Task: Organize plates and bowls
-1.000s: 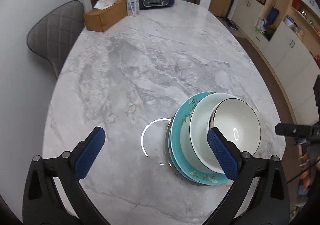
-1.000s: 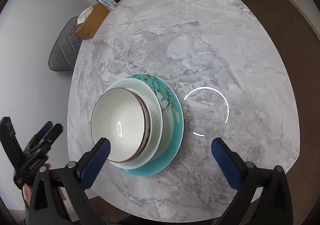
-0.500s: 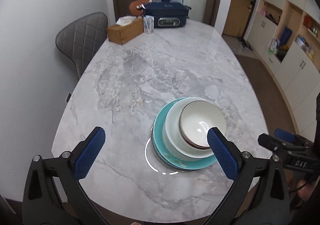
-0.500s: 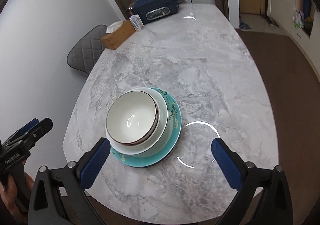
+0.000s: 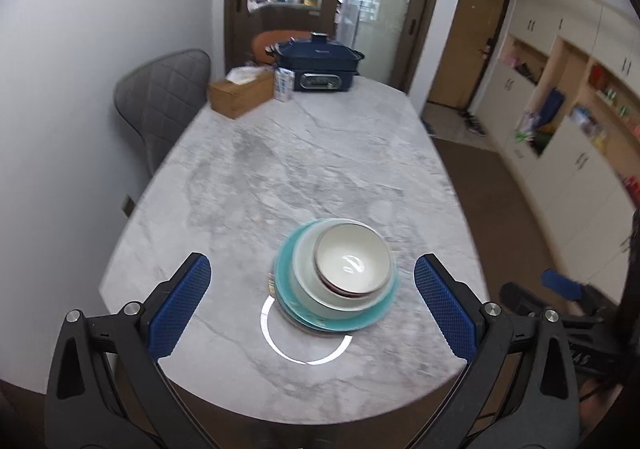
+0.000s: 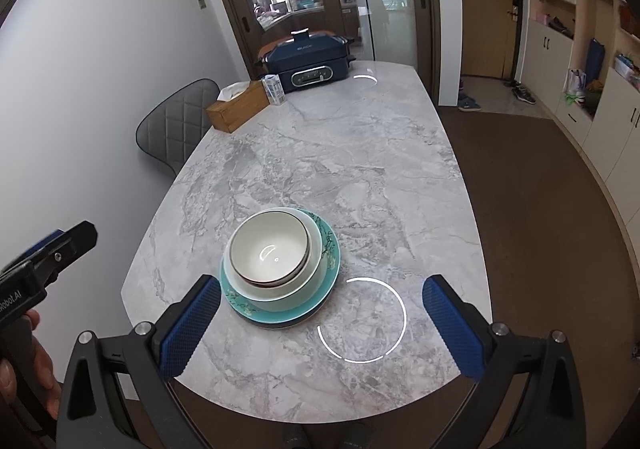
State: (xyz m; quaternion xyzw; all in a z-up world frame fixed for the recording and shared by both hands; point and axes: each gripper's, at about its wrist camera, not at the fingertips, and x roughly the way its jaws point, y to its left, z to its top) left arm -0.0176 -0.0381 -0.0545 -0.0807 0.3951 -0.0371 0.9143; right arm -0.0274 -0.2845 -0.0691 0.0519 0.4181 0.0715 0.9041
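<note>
A stack of dishes stands near the front end of the marble table [image 5: 304,169]: a white bowl with a dark rim [image 5: 352,263] [image 6: 270,251] sits in a larger pale bowl [image 6: 316,249], on a teal flowered plate [image 5: 288,289] [image 6: 332,269]. My left gripper [image 5: 312,305] is open and empty, held above and in front of the stack. My right gripper [image 6: 322,325] is open and empty, above the table's front edge, just right of the stack. The left gripper also shows at the left edge of the right wrist view [image 6: 52,249].
At the table's far end stand a blue electric cooker [image 6: 308,59], a small carton [image 6: 274,89] and a wooden tissue box [image 6: 238,109]. A grey chair [image 6: 176,129] stands at the left wall. Cabinets [image 6: 592,69] line the right wall.
Both grippers have pulled back and up from the stack, so it looks smaller and farther. The stack has not moved. Both grippers stayed open.
</note>
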